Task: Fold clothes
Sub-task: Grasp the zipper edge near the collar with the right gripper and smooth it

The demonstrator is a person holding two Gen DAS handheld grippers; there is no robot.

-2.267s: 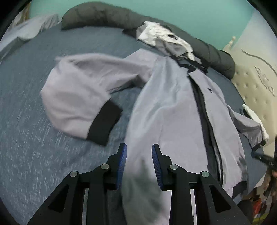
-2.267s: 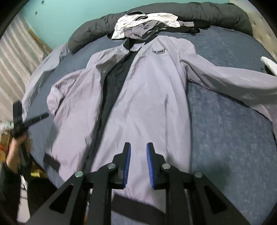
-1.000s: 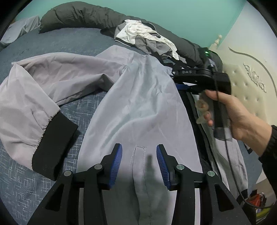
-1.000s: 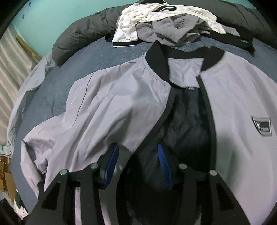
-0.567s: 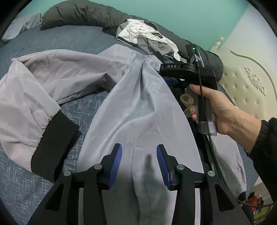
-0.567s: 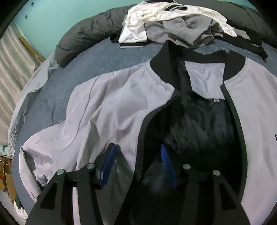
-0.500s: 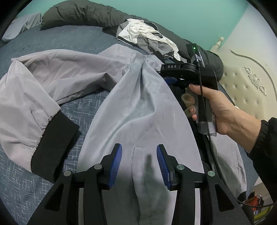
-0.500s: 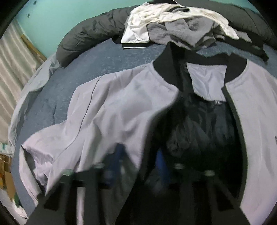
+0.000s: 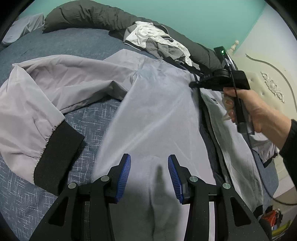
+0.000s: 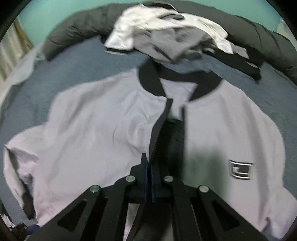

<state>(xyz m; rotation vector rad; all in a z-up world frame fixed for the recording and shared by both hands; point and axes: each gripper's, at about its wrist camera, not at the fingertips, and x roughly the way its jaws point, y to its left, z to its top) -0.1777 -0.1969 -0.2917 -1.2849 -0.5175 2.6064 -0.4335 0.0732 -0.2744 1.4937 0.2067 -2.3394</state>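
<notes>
A grey jacket [image 9: 157, 111] with black collar and cuffs lies face up on the blue bed [image 9: 65, 44]. My left gripper [image 9: 149, 176] hovers open over its lower front panel, blue pads apart, nothing pinched. A hand [image 9: 259, 115] holds my right gripper [image 9: 193, 84] at the chest. In the right wrist view the right gripper [image 10: 149, 166] is shut on the black zip edge [image 10: 157, 133] of the jacket [image 10: 92, 129], and the fabric pulls taut from it. Only a narrow strip of dark lining [image 10: 172, 140] shows between the front panels. One sleeve with its black cuff [image 9: 55, 148] lies out to the left.
A pile of white and grey clothes [image 9: 157, 40] sits just beyond the collar, against a dark rolled duvet [image 9: 83, 16]. A cream padded headboard [image 9: 269, 83] stands at the right. The bed's edge and floor clutter [image 9: 274, 218] are at the lower right.
My right gripper went from open to shut on the zip edge and drew that front panel across, so the wide dark opening has narrowed. The left gripper has not moved.
</notes>
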